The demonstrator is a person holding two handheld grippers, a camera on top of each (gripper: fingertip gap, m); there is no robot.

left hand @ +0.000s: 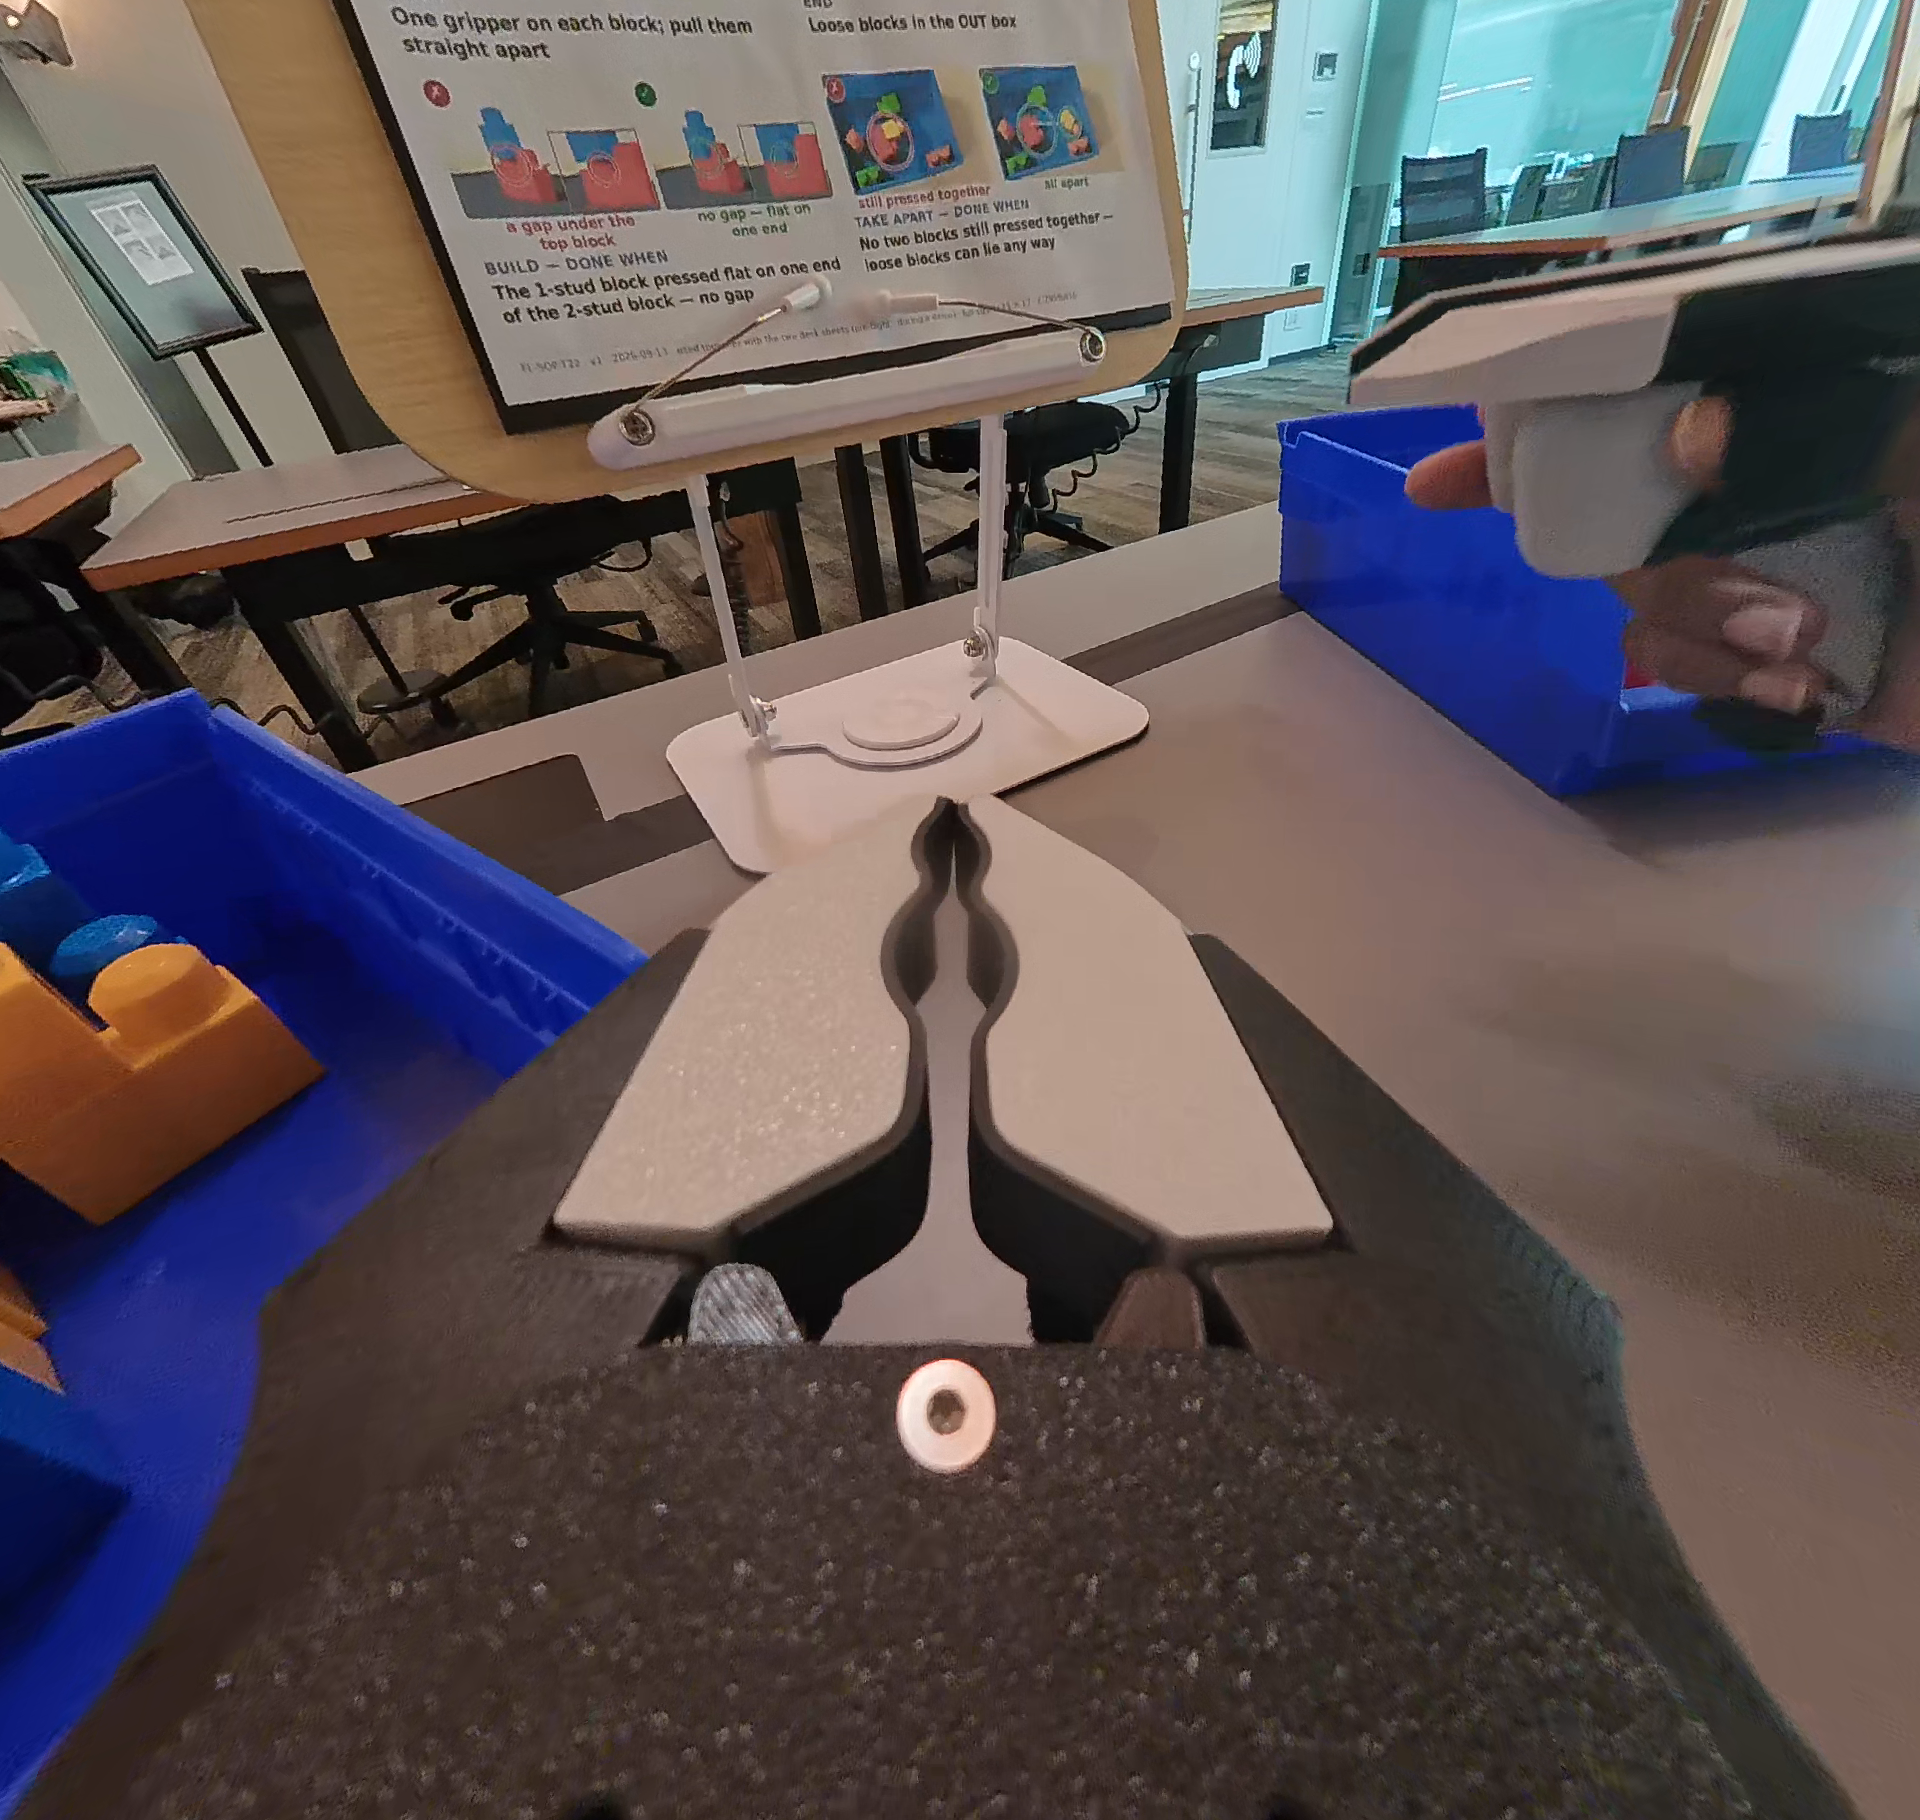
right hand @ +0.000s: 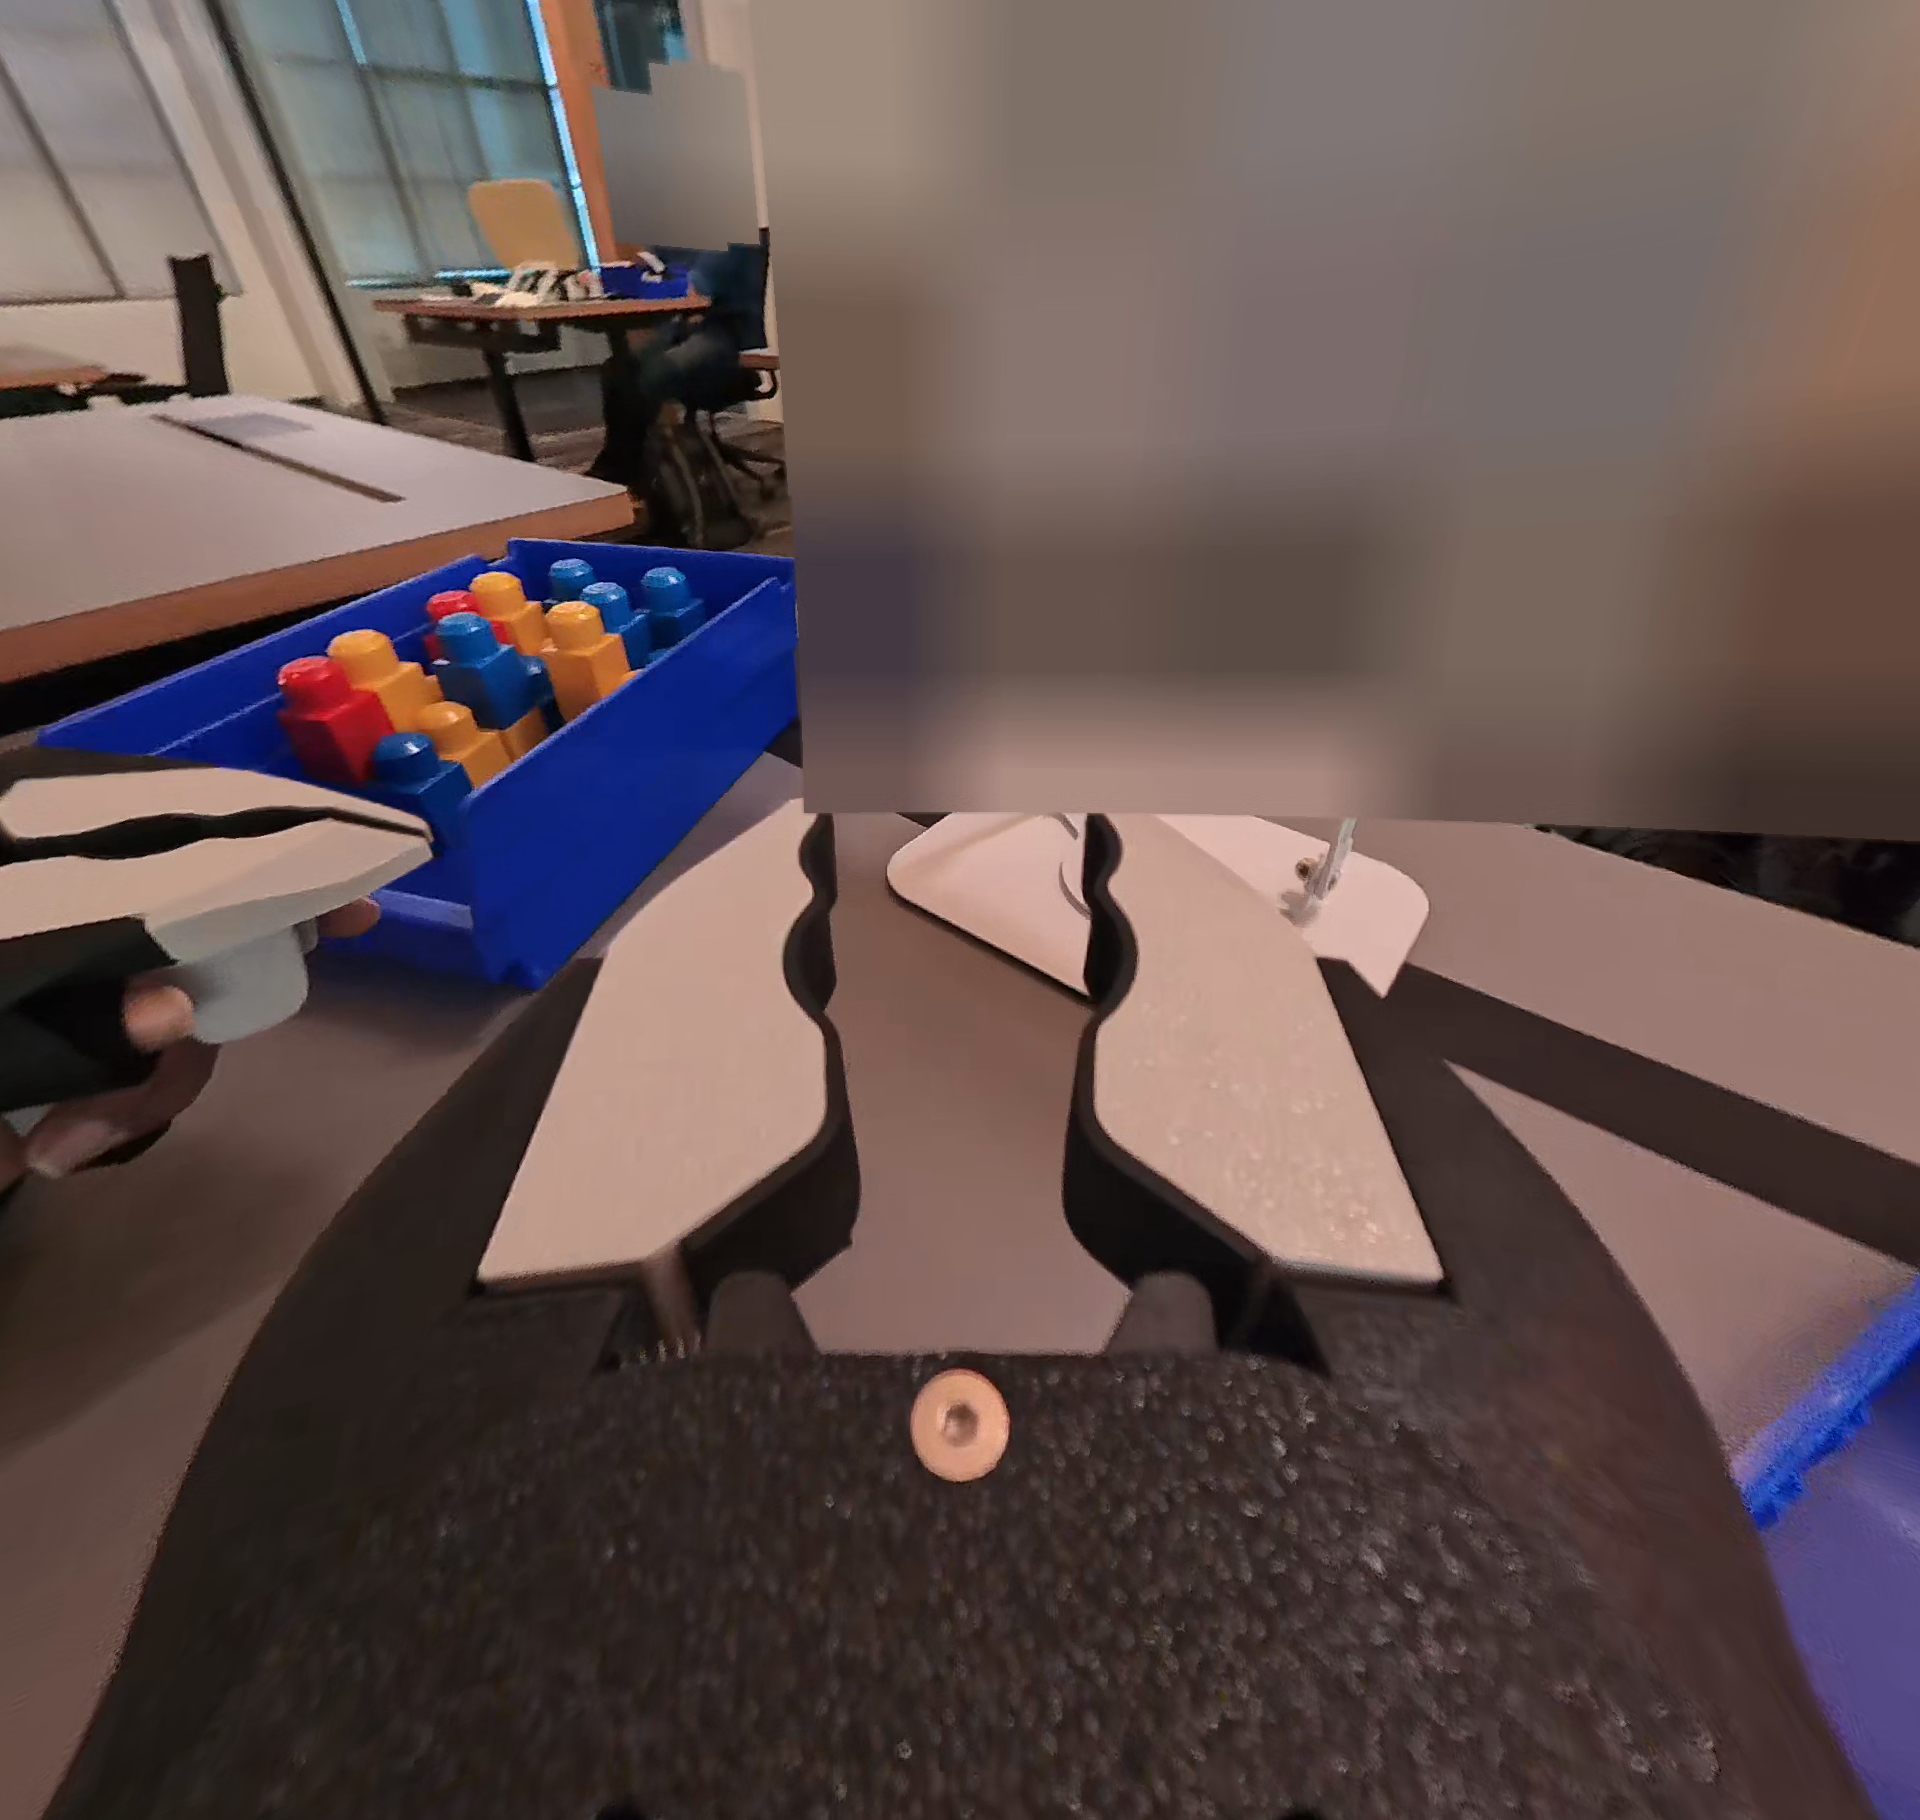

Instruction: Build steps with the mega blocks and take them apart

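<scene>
Right wrist view: stepped mega blocks (right hand: 488, 669), ten o'clock, blue bin (right hand: 623, 814); light, rigid, slick; grip flat sides. Right gripper (right hand: 956, 897) released, empty; left gripper (left hand: 951, 825) clenched, empty.

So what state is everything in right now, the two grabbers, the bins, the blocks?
Left gripper: shut, empty.
Right gripper: open, empty.
Left bin: holds stepped blocks, upright.
Blocks: pressed together in pairs, none on the table.
Right bin: contents mostly hidden.
Instruction stand: upright on the table.
</scene>
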